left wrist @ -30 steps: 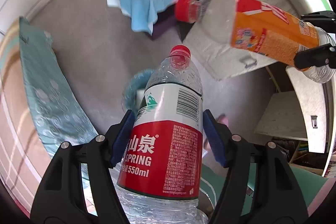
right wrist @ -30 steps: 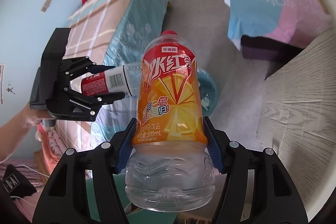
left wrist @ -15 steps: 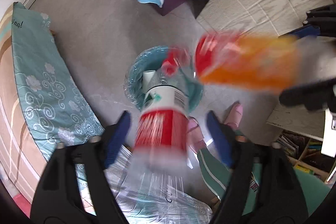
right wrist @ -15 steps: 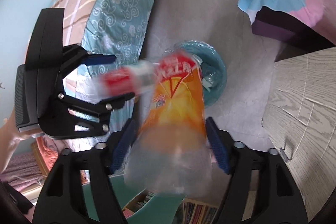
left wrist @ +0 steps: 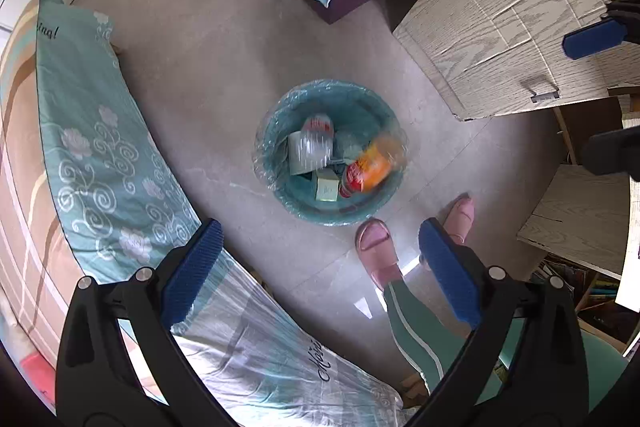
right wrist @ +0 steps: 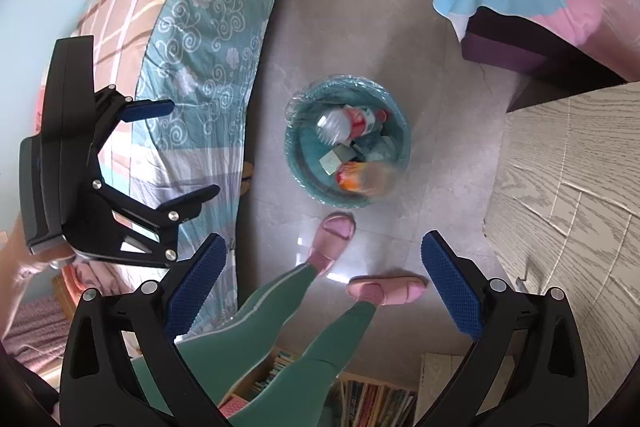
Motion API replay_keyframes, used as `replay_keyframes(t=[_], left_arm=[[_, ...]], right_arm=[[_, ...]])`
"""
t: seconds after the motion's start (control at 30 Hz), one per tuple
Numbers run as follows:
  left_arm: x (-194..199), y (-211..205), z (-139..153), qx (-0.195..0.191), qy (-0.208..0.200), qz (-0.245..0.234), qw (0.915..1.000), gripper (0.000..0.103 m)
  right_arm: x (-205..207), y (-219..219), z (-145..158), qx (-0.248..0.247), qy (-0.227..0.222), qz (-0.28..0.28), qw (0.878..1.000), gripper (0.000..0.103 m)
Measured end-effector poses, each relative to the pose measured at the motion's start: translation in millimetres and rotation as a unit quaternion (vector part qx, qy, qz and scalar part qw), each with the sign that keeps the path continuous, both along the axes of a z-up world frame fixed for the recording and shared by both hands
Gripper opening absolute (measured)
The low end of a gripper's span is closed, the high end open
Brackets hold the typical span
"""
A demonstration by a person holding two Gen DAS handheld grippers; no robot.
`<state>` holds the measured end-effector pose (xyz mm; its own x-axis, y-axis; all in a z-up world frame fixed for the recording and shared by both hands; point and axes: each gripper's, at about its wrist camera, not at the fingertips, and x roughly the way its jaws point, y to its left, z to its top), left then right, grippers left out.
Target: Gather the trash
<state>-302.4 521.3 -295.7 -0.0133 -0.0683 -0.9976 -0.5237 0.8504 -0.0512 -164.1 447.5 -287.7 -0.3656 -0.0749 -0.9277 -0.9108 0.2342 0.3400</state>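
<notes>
Grey floor tiles (left wrist: 192,75) filled the middle of both views, with a bed under a teal flowered cover (left wrist: 104,163) along the left of the frame and a pale wood-grain tabletop (left wrist: 500,27) at the upper right. At the centre stood our teal trash bin (left wrist: 276,131), lined with a clear bag. We held the left hand-held gripper (left wrist: 318,263) above it with its blue pads spread wide and nothing between them; its jaws had just been opening. The right hand-held gripper (right wrist: 322,275) was likewise gaping and empty, its jaws also just opened. The water bottle (left wrist: 314,139) with its red and white label lay blurred inside the bin toward its upper left, and the orange drink bottle (left wrist: 366,167) lay blurred at its lower right, close against the rim. We judged this drop finished: both bottles were in the bin alongside a few small cartons (left wrist: 326,189). Whether more trash remained elsewhere we could not tell, since the views took in only the floor around the bin. Motion blur smeared both bottles, so whether they had settled was unclear. Our pink slippers (left wrist: 376,247) and green trouser legs were cut off by the lower edge, and the bin's bottom was hidden under its contents.
</notes>
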Motion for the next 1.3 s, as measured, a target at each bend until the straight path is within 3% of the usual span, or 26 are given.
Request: replay_keyframes(t=[0.27,0.43,0.67,0.87,1.1,1.3], left_arm=[[-5,-1,5,0.004,0.006,0.009,0.9999,0.096],[-8,1,17,-0.013,-0.007,0.025,0.9996,0.096],[-9,-11,58,0.011,-0.037,0.036,0.9986,0.096],[12,-30,108,0.044,-0.065,-0.01,0.9969,0.096],[63,-66,178,0.065,-0.116,-0.08,0.9878,0.096],[125,-120,237,0.071,-0.172,-0.158,0.9698,0.096]], right_arm=[[-3,-2,13,0.011,-0.005,0.011,1.0,0.097],[-4,-6,34,0.03,-0.001,0.01,1.0,0.097],[-6,-25,88,0.074,-0.004,0.008,0.997,0.097],[7,-59,148,0.121,-0.011,-0.035,0.992,0.097],[41,-133,231,0.204,-0.044,-0.133,0.969,0.097],[74,-230,289,0.243,-0.105,-0.25,0.931,0.097]])
